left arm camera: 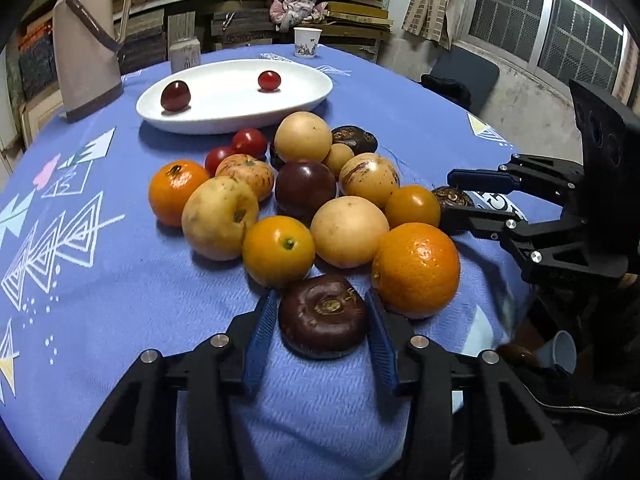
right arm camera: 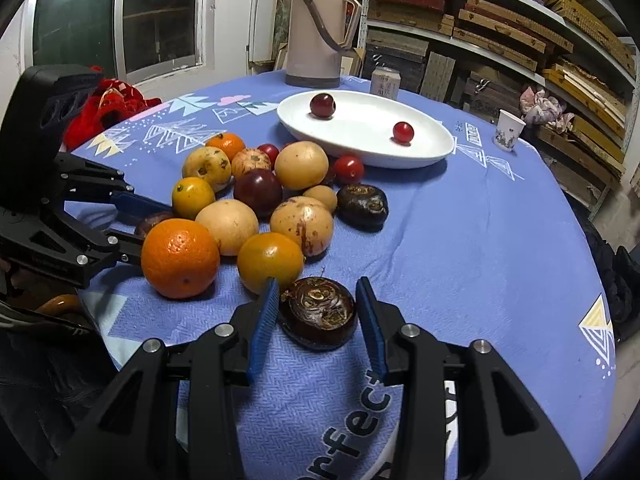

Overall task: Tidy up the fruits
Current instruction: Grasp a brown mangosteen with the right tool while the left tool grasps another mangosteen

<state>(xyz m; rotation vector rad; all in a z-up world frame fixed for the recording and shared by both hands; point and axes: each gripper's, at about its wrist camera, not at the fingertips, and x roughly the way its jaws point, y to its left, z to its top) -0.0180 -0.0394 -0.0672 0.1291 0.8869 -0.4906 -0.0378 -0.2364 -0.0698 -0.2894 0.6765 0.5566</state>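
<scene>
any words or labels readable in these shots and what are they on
"nfec": white letters on the blue tablecloth, cut off by the right hand-held gripper.
Can: dark characters, too small to read.
Paper cup: a printed pattern, no legible words.
Thermos: no text seen.

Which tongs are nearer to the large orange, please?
Left. The left tongs grip a dark chestnut right beside the large orange; the right tongs grip a second chestnut beyond a yellow fruit.
</scene>
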